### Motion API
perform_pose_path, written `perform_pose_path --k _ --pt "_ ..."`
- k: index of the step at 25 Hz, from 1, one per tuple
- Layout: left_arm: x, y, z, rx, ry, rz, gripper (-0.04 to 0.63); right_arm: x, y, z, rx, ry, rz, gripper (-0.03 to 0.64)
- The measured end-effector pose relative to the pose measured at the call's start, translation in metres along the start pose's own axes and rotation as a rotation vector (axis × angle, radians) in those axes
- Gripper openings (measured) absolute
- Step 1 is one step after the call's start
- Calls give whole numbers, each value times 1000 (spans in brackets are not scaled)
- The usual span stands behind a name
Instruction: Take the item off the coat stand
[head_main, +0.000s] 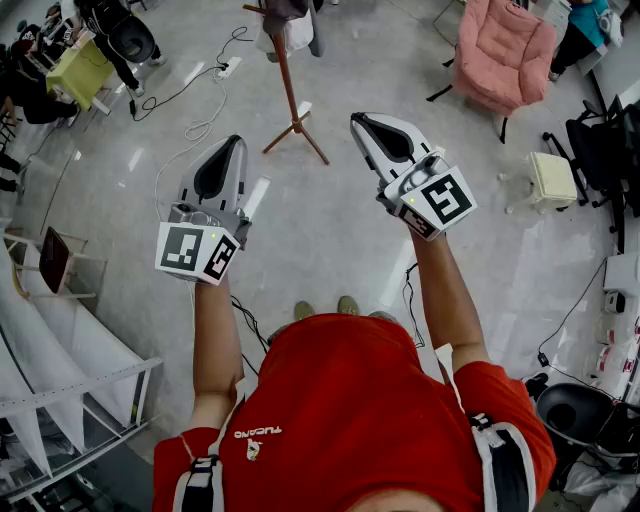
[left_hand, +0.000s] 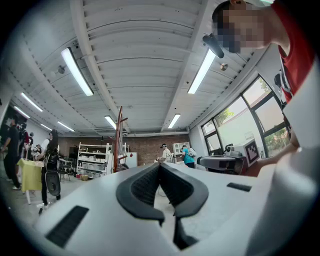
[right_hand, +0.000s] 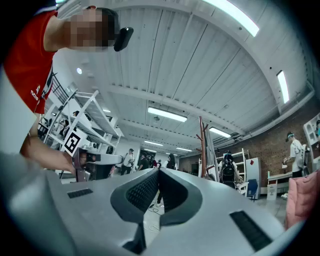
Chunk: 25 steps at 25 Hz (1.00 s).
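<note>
A wooden coat stand rises from the grey floor ahead of me, with a grey and white garment hanging at its top. My left gripper is held up short of the stand and left of its feet, jaws shut and empty. At the same height, right of the stand, my right gripper is likewise shut on nothing. In the left gripper view the stand shows far beyond the closed tips. The right gripper view has the stand and its hanging garment to the right of the closed tips.
A pink armchair stands at the back right, with a white stool and a black office chair nearer. A yellow table with people sits far left. A power strip and cable lie near the stand. White racks flank my left.
</note>
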<state>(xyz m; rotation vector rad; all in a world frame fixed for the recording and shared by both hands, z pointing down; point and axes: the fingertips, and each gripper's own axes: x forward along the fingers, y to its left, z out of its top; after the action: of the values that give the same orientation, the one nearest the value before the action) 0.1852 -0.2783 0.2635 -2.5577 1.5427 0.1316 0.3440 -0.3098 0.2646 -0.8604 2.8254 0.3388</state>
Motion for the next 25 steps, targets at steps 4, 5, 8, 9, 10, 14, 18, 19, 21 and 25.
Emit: perform_pose_path --k 4,5,8,9,10,14,18,19,21,25 --pt "6 -7 -2 3 -1 11 9 -6 -6 -3 15 -6 15 23" --pt "7 -10 -4 3 0 14 9 -8 -8 -4 26 -8 21 23" --pt "15 -17 -7 6 3 26 9 -15 -15 -8 45 -17 35 23" --pt "18 -19 -8 9 4 30 9 -16 -18 -9 46 -18 43 23" --pt "21 -20 -9 12 5 35 9 -17 -19 -10 45 -18 52 23" --pt "34 -22 -12 16 7 53 9 -16 -33 -15 35 -19 75 23" --pt "50 -19 -18 16 14 52 9 -11 -52 -19 54 -40 72 23" --pt "55 -17 -18 17 11 49 9 -8 -57 -21 56 -35 70 23" --pt "67 -8 -20 18 1 46 9 2 -66 -27 56 -23 71 23" --pt "96 28 -28 8 -18 48 9 37 -86 -40 37 -13 79 23"
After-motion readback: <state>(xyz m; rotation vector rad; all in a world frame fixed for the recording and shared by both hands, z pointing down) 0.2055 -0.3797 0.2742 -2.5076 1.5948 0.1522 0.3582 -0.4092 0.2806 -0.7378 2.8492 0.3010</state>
